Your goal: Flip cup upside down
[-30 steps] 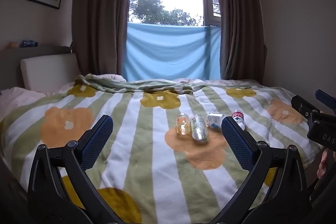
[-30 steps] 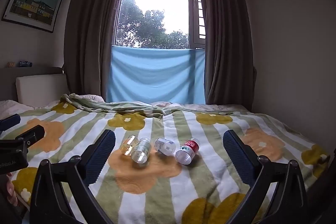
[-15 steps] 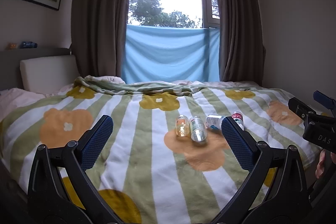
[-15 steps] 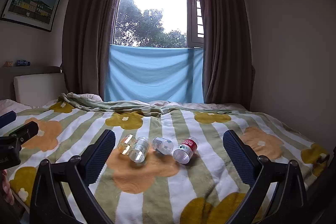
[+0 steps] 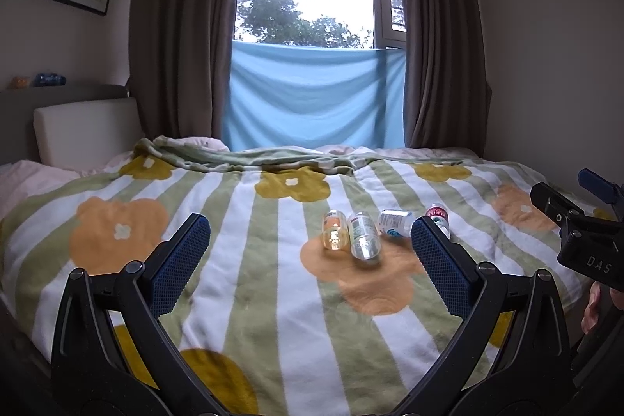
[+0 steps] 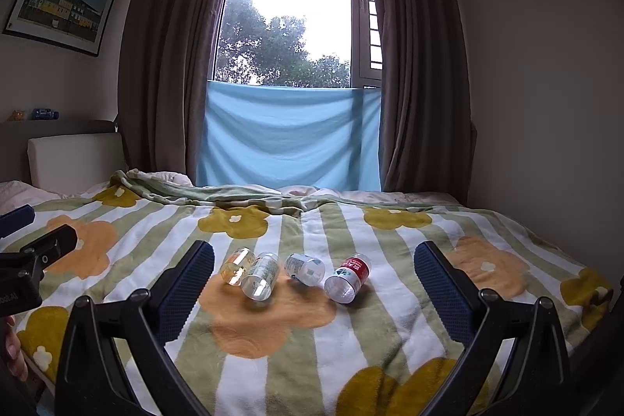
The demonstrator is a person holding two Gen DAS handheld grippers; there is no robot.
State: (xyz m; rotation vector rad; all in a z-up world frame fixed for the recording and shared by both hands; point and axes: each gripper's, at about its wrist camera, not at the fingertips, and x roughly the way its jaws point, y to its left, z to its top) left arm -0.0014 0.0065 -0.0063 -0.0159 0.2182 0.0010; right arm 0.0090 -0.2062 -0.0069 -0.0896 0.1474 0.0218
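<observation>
Since a second ago both views have tipped slightly downward; the four cups lie unmoved. On the orange flower [image 6: 269, 314], left to right: yellowish cup [image 6: 235, 265], clear cup [image 6: 260, 280], blue-labelled cup [image 6: 305, 268], red-labelled cup [image 6: 348, 277]. Left gripper [image 5: 310, 248] and right gripper [image 6: 314, 277] gape wide, holding nothing, short of the flower.

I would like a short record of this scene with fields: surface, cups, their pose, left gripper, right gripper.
surface: striped flower blanket on a bed
cups: four small clear cups in a row; amber cup, second cup, third cup, red-label cup
pose: all on their sides, none upside down
left gripper: open, empty
right gripper: open, empty
</observation>
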